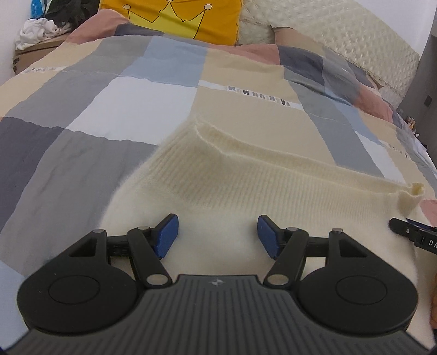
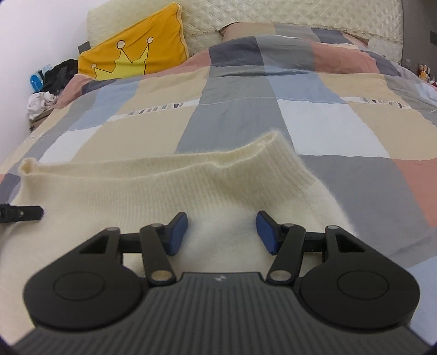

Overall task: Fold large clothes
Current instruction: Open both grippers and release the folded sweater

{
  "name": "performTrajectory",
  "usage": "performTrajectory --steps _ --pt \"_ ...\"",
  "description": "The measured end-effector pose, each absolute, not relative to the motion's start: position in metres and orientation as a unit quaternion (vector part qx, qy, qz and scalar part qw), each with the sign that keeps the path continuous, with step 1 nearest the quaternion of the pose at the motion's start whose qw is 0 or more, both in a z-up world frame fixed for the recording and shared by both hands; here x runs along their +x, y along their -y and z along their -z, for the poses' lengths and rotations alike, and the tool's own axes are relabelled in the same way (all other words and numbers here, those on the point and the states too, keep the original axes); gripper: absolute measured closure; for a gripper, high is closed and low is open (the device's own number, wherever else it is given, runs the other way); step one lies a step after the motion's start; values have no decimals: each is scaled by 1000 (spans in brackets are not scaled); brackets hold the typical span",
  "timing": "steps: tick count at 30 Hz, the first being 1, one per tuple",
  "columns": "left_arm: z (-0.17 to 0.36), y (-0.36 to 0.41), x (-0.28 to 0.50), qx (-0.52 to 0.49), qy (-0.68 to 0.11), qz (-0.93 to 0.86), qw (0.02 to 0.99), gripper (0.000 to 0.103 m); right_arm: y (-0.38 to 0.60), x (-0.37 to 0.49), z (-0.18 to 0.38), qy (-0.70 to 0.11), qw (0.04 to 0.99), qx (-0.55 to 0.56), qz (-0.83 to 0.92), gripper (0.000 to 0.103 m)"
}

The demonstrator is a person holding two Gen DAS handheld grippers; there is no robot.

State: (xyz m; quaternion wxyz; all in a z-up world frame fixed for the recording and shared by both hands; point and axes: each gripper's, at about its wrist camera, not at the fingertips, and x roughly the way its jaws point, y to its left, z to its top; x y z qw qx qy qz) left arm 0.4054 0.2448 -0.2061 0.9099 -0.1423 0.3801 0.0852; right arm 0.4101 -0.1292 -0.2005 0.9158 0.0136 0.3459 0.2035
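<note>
A cream knitted sweater (image 1: 245, 180) lies on the checked bedspread (image 1: 82, 114), its ribbed hem toward the far side. My left gripper (image 1: 217, 236) hovers over the fuzzy near part of it, blue pads (image 1: 166, 234) apart with only the cloth's surface below them. In the right wrist view the same sweater (image 2: 164, 185) spreads to the left, and my right gripper (image 2: 221, 232) stands open above its right part, nothing pinched between the pads (image 2: 266, 232). The tip of the right gripper (image 1: 409, 233) shows at the left view's right edge; the left gripper's tip (image 2: 21, 213) at the right view's left edge.
A yellow pillow with a crown drawing (image 2: 133, 52) leans on the quilted headboard (image 2: 273, 16). A heap of white and dark clothes (image 2: 46, 90) sits beside the bed on the left. Small bottles (image 2: 424, 72) stand at the far right. The bedspread (image 2: 300, 109) stretches beyond the sweater.
</note>
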Motion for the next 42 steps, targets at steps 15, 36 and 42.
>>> performTrajectory --steps 15,36,42 --pt "153 -203 328 -147 -343 -75 925 34 127 355 152 -307 920 47 -241 44" --pt "116 -116 165 -149 -311 -41 938 33 164 204 120 -283 913 94 -279 44" --pt "124 -92 137 -157 -319 -28 934 33 174 188 130 -320 894 151 -275 44"
